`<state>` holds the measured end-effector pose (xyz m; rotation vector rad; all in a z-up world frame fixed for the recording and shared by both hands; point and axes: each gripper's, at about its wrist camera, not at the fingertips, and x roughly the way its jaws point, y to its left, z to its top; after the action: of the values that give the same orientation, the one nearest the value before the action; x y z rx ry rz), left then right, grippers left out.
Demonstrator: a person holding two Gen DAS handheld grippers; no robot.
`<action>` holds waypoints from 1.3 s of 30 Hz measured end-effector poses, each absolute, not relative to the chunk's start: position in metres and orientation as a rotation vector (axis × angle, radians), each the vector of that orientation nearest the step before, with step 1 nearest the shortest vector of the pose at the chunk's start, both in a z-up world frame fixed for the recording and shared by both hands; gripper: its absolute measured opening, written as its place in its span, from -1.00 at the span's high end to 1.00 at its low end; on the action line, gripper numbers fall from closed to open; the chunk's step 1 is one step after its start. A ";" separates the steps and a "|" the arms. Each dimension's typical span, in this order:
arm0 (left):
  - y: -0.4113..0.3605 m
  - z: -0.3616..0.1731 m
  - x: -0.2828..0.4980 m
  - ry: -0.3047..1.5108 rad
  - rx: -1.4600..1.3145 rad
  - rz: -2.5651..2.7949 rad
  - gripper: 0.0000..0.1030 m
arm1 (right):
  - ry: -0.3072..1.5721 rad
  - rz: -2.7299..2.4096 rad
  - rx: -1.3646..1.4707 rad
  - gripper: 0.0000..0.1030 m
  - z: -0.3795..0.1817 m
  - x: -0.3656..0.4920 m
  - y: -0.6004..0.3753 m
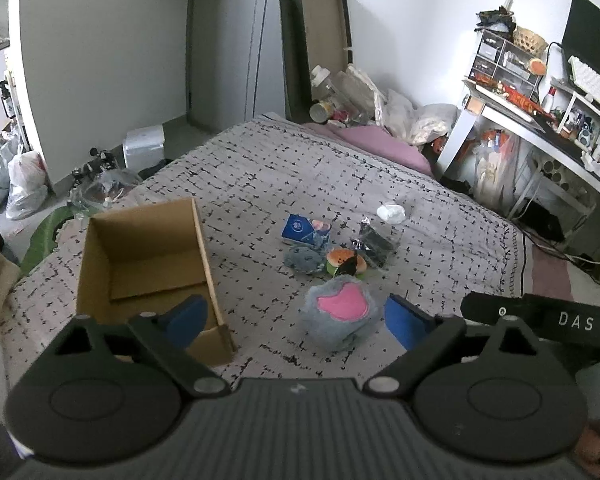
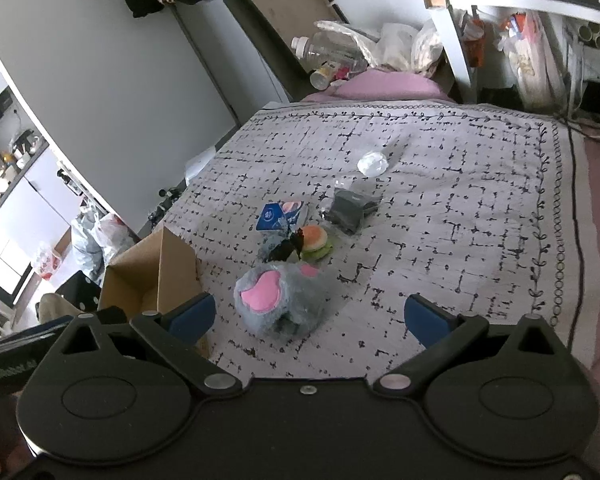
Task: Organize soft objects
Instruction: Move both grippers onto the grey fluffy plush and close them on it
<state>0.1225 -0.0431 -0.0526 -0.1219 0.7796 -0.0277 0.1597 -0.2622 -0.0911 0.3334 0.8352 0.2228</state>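
A bed covered by a grey quilt with black dashes (image 1: 260, 184) fills both views. On it, an open brown cardboard box (image 1: 148, 276) stands at the left, with only a loose cardboard sheet seen on its floor. A cluster of small things lies in the middle: a fluffy grey plush with a pink patch (image 1: 340, 316) nearest, a burger-shaped plush (image 1: 346, 262) just behind it, a small grey fuzzy piece (image 1: 304, 260), a blue and white packet (image 1: 300, 230), a dark item in clear wrapping (image 1: 374, 244) and a crumpled white wad (image 1: 391, 213) farthest back.

The left gripper (image 1: 296, 316) is held with its blue-padded fingers wide apart and nothing between them; its left finger overlaps the box's near corner. The right gripper (image 2: 308, 316) is likewise spread wide and empty, the grey and pink plush lying just ahead of its left pad.

In the right wrist view the box is cut off by the gripper body, so its inside is barely shown. The black body of the right gripper, lettered "DAS", is seen only in the left wrist view. The small grey piece is mostly hidden behind the big plush in the right wrist view. A cluttered white desk (image 1: 520, 120) stands beside the bed.
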 end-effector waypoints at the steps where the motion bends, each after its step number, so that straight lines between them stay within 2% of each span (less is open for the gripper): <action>1: -0.044 -0.055 0.127 0.784 -0.123 -0.031 -0.80 | 0.837 0.224 0.338 -0.85 -0.093 0.163 -0.262; 6: -0.050 -0.067 0.143 0.807 -0.120 -0.049 -0.54 | 0.866 0.233 0.367 -0.70 -0.104 0.179 -0.263; 14: -0.069 -0.090 0.160 0.864 -0.096 -0.102 -0.44 | 0.952 0.263 0.449 -0.22 -0.125 0.204 -0.268; 17: -0.076 -0.100 0.166 0.882 -0.080 -0.123 -0.34 | 0.991 0.270 0.479 -0.05 -0.134 0.209 -0.269; 25: -0.088 -0.132 0.184 0.949 -0.049 -0.151 -0.17 | 1.058 0.304 0.499 0.13 -0.149 0.224 -0.266; 27: -0.089 -0.139 0.188 0.963 -0.050 -0.149 -0.13 | 1.074 0.296 0.514 0.30 -0.153 0.228 -0.268; 38: -0.089 -0.175 0.214 1.043 -0.059 -0.097 -0.10 | 1.138 0.285 0.585 0.31 -0.173 0.245 -0.268; 39: -0.088 -0.176 0.215 1.041 -0.061 -0.092 -0.01 | 1.143 0.280 0.595 0.31 -0.175 0.246 -0.268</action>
<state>0.2153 -0.0877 -0.1757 -0.0607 1.0408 -0.0923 0.2464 -0.2681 -0.1752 0.5951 1.1431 0.2805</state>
